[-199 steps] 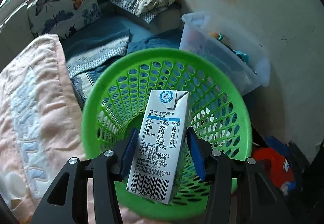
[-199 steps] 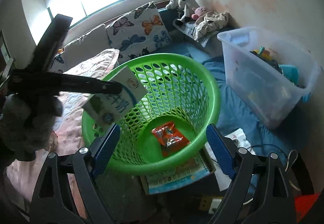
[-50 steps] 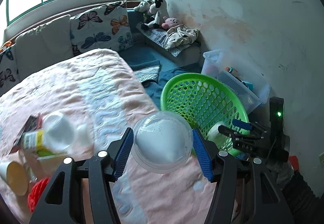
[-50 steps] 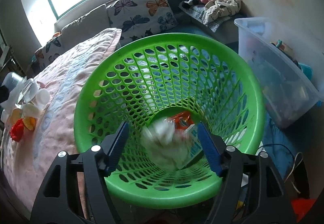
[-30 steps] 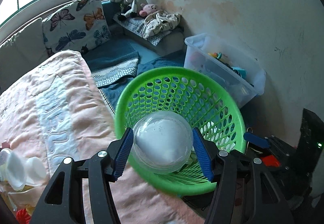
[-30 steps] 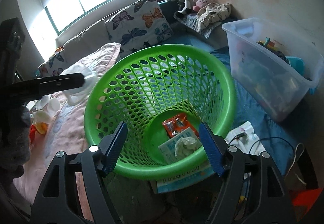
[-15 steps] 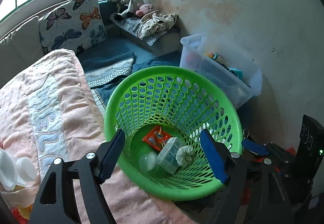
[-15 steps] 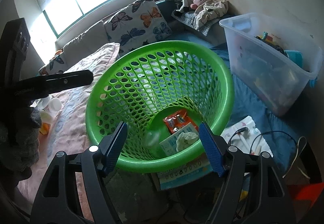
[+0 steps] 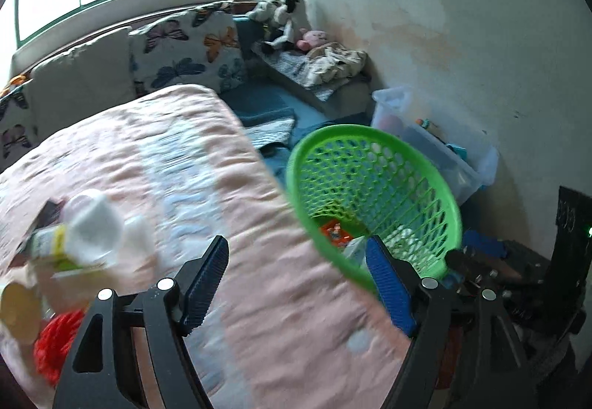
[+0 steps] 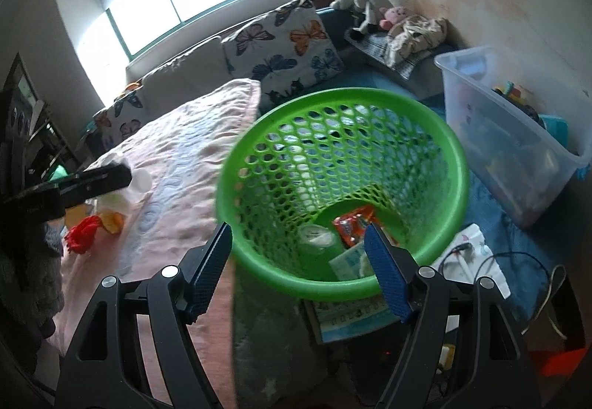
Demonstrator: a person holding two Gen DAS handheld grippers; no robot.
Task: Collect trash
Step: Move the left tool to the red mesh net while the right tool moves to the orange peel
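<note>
My left gripper (image 9: 296, 250) is open and empty above the pink bedspread (image 9: 177, 157). The blurred trash pile lies to its left: a white cup (image 9: 92, 224), a yellow-labelled carton (image 9: 55, 253), a paper cup (image 9: 16, 305) and something red (image 9: 55, 338). The green mesh basket (image 9: 370, 172) stands beside the bed, to the gripper's right. My right gripper (image 10: 298, 235) is open and empty over the near rim of the basket (image 10: 333, 93). Inside lie an orange wrapper (image 10: 351, 224), a clear plastic dome (image 10: 314, 239) and a milk carton (image 10: 347, 261).
A clear storage bin (image 10: 518, 150) stands against the wall right of the basket. Papers and cables (image 10: 470, 250) lie on the floor by its base. Butterfly pillows (image 10: 281, 46) and stuffed toys (image 10: 364, 6) line the window side.
The left gripper let go of the clear dome, which now lies in the basket. It then swung left from over the basket to over the bed. The right gripper drew back slightly.
</note>
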